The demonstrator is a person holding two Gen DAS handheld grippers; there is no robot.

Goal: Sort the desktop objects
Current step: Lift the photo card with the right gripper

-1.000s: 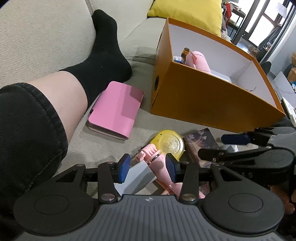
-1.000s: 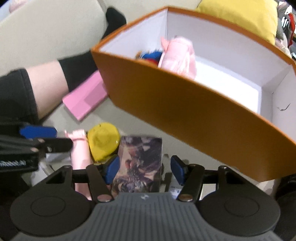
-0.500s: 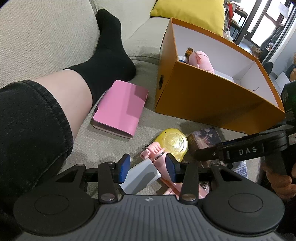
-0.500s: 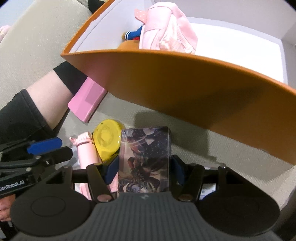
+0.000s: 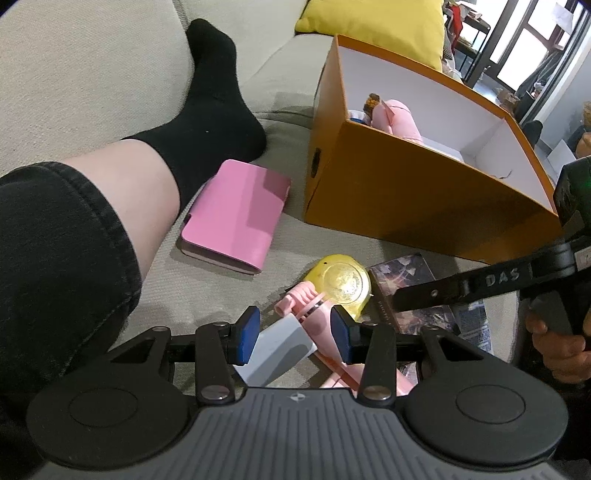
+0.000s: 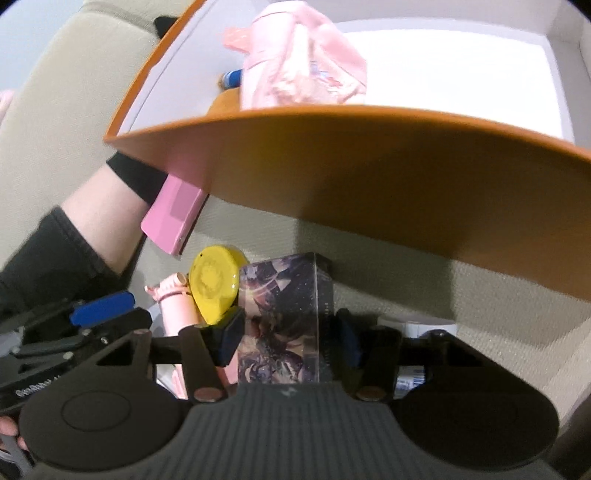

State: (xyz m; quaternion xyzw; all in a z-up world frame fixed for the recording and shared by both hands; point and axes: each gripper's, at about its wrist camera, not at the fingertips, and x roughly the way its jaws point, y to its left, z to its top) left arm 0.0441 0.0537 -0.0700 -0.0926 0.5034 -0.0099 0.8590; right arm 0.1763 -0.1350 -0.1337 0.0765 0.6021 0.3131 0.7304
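A dark patterned card box point(image 6: 280, 314) lies on the beige sofa, in front of the orange box point(image 6: 369, 184). My right gripper point(image 6: 288, 341) straddles it. Its jaws are closing, with the blue pads close beside the card box's sides and a thin gap still showing on the right. My left gripper point(image 5: 293, 334) hovers open over a pale grey flat item point(image 5: 280, 347) and a pink fan-like toy point(image 5: 314, 314). A yellow round case point(image 5: 341, 282) lies between the toy and the card box point(image 5: 397, 271). A pink soft toy point(image 5: 397, 118) is inside the orange box.
A pink notebook point(image 5: 236, 214) lies on the cushion left of the orange box point(image 5: 406, 199). A person's leg point(image 5: 110, 184) in a black sock stretches along the left. A yellow pillow point(image 5: 373, 22) sits behind the box. A printed packet point(image 5: 472, 325) lies under the card box.
My right gripper has come down and rolled level over the card box, which now sits deeper between its fingers, and the pads have drawn inward. The left gripper has kept still.
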